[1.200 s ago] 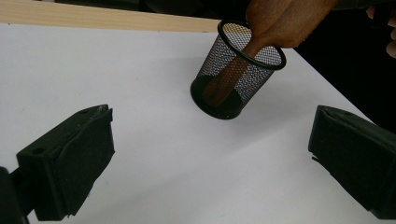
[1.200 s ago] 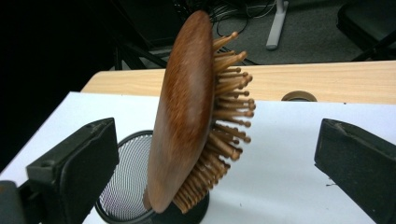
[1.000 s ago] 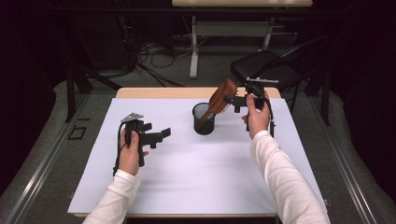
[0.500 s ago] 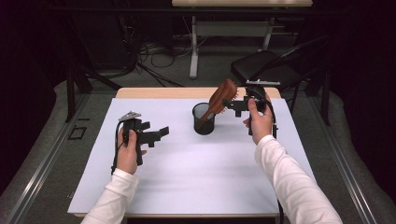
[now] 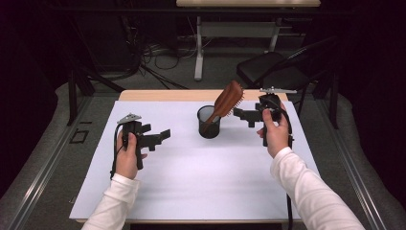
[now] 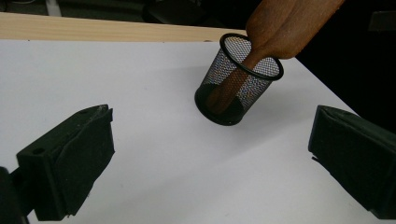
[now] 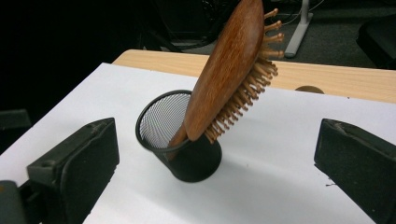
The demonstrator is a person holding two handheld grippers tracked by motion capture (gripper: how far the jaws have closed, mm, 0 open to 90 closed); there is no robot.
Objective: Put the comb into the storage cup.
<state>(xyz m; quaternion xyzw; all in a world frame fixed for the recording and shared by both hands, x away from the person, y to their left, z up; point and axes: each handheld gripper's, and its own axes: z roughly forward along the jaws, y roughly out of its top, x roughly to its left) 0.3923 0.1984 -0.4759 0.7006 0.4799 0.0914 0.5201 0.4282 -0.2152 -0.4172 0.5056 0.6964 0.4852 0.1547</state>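
So the wooden hairbrush sits handle-down in the mesh cup mid-worktop, leaning toward the nearer right gripper, both grippers' jaws wide and empty.

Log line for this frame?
hairbrush: handle down in mesh cup, leaning | left hand-held gripper: open | right hand-held gripper: open

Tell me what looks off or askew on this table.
The hairbrush stands handle-down in the mesh cup, leaning over the rim with its head well outside, and neither open gripper touches it. It looks top-heavy. Nothing is spilled or damaged.
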